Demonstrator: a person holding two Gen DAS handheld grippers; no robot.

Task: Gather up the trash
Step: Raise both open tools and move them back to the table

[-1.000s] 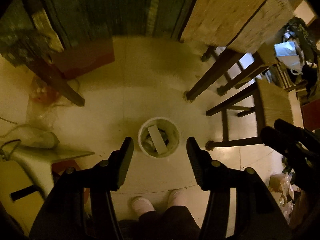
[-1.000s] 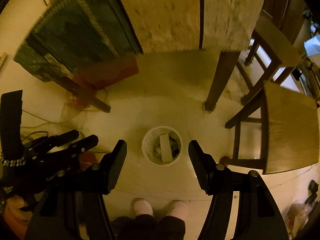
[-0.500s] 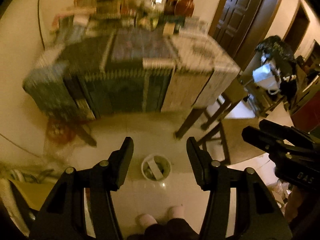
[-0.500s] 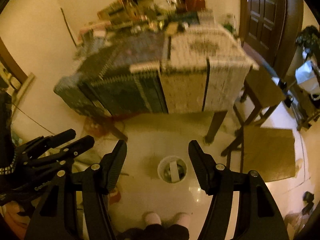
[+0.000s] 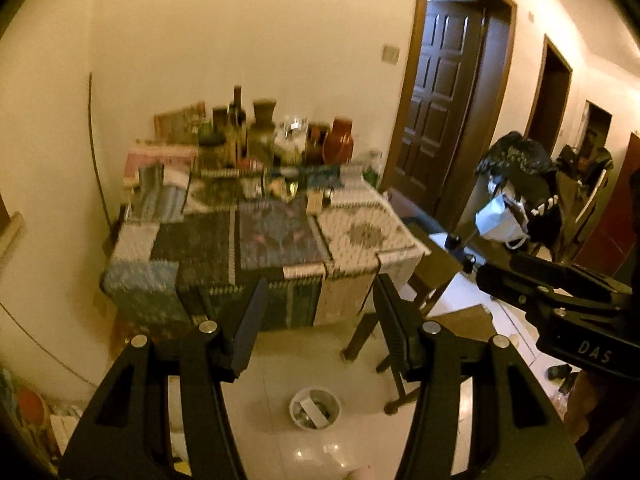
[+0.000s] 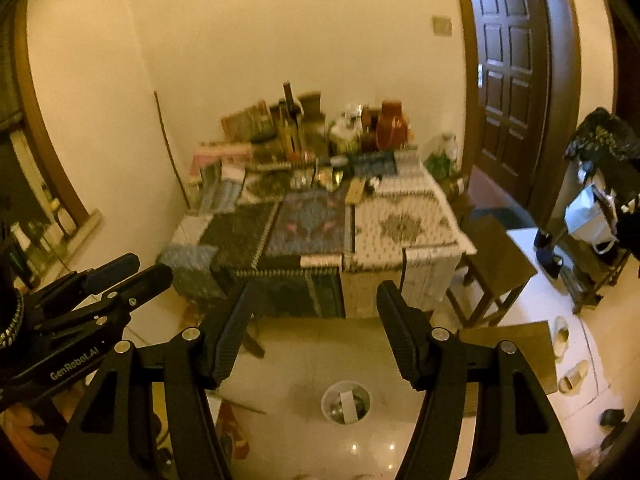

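Observation:
A small white trash bin [image 5: 315,407] stands on the pale tiled floor below me, with a white box and other trash inside; it also shows in the right wrist view [image 6: 346,401]. My left gripper [image 5: 319,304] is open and empty, held high above the floor. My right gripper [image 6: 314,312] is open and empty too. Each gripper shows at the edge of the other's view, the right one [image 5: 560,300] and the left one [image 6: 88,304].
A table [image 6: 320,224] with a patchwork cloth stands against the wall, crowded with bottles and jars [image 6: 320,124]. Wooden stools [image 6: 496,264] stand at its right. A dark door [image 6: 512,72], a rack with bags [image 5: 516,200] and slippers [image 6: 568,352] are further right.
Both grippers have tilted upward and risen, so the view swings from the floor and bin to the table and wall. Both stay open and empty.

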